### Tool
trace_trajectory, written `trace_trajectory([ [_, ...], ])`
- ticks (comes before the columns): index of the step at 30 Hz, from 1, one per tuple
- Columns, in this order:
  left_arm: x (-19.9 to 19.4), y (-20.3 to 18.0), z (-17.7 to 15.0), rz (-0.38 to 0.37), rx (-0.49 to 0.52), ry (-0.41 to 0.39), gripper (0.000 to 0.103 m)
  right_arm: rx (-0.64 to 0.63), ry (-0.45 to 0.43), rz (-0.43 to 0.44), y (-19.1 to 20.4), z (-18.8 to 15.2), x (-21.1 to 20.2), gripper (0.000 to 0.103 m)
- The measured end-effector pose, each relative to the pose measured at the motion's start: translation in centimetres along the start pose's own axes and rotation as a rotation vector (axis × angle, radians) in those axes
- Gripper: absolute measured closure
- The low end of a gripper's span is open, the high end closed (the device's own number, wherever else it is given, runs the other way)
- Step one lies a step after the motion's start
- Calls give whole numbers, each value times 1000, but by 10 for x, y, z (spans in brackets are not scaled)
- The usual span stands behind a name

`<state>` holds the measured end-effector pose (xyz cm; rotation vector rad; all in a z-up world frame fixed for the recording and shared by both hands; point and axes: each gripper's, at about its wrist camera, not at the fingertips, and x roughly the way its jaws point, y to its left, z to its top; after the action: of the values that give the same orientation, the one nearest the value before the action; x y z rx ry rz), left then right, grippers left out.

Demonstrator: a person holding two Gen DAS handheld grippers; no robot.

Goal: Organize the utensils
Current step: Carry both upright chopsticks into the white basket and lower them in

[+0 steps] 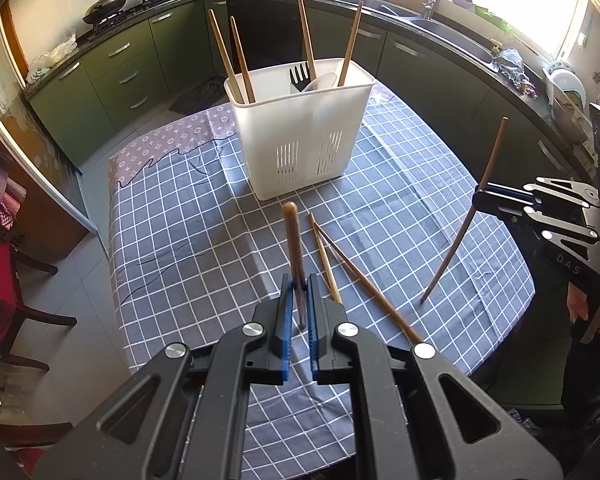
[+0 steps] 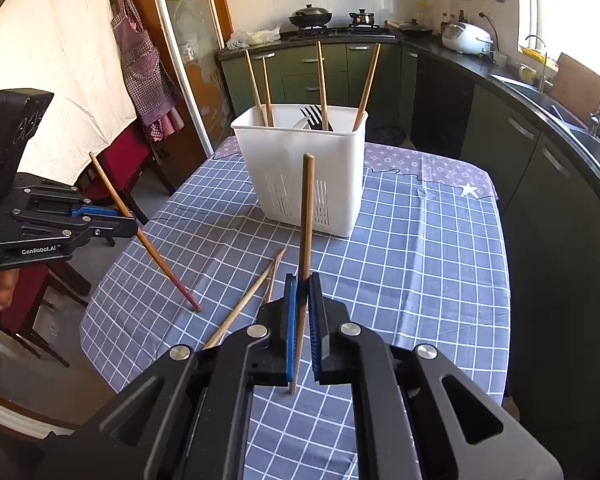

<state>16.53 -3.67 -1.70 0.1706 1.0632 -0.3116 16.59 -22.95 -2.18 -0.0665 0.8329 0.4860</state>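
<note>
A white utensil holder (image 1: 300,136) (image 2: 300,168) stands at the far middle of the checked table (image 1: 400,208) (image 2: 420,264). It holds several upright chopsticks, a black fork (image 1: 300,76) and a white spoon (image 1: 320,82). My left gripper (image 1: 299,284) (image 2: 130,220) is shut on a brown chopstick (image 1: 292,240) (image 2: 156,256), whose lower end rests on the cloth. My right gripper (image 2: 302,280) (image 1: 478,196) is shut on another chopstick (image 2: 307,208) (image 1: 464,232), which is tilted, with its tip near the cloth. Two loose chopsticks (image 1: 360,276) (image 2: 244,300) lie crossed on the table between the grippers.
Dark green kitchen cabinets (image 1: 132,76) wrap around behind the table, with a stove, pans and a sink (image 1: 452,36). A red chair (image 2: 120,160) stands at the table's left side. A person's hand (image 1: 578,304) holds the right gripper's handle.
</note>
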Motion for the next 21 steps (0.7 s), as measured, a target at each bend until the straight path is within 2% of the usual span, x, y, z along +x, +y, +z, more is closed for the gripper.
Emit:
trace_trajectory([
  [14, -2, 1, 1, 5, -1, 2, 97, 10, -6, 32, -2, -1, 1, 96],
  [21, -15, 1, 10, 6, 2, -23, 97, 9, -45, 44, -2, 12, -15, 96],
])
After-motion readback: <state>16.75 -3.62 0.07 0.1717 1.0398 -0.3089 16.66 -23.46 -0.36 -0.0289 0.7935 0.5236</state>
